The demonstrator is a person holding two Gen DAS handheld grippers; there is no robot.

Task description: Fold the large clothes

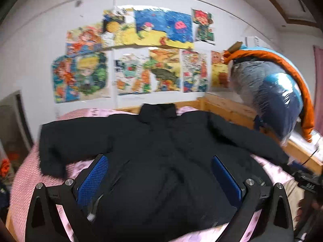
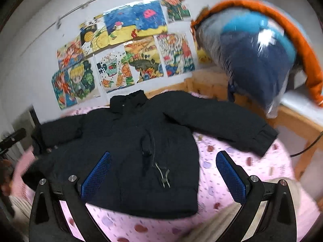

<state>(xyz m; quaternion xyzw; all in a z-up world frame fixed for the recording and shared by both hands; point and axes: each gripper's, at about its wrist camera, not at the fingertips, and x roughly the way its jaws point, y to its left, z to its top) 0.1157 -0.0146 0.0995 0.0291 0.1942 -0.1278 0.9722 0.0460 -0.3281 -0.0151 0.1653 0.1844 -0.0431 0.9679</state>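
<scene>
A large black jacket (image 1: 159,153) lies flat and face up on a pink bed, collar toward the wall, both sleeves spread out. It also shows in the right wrist view (image 2: 141,145), with a drawstring and toggle (image 2: 163,175) near its hem. My left gripper (image 1: 159,179) is open and empty, hovering above the jacket's lower body. My right gripper (image 2: 163,177) is open and empty, hovering above the jacket's lower right side and hem.
The pink patterned bedsheet (image 2: 232,173) covers a bed with a wooden frame (image 1: 228,109). A plastic-wrapped blue and orange bundle (image 2: 260,56) sits at the right on the frame. Children's drawings (image 1: 141,56) cover the white wall behind.
</scene>
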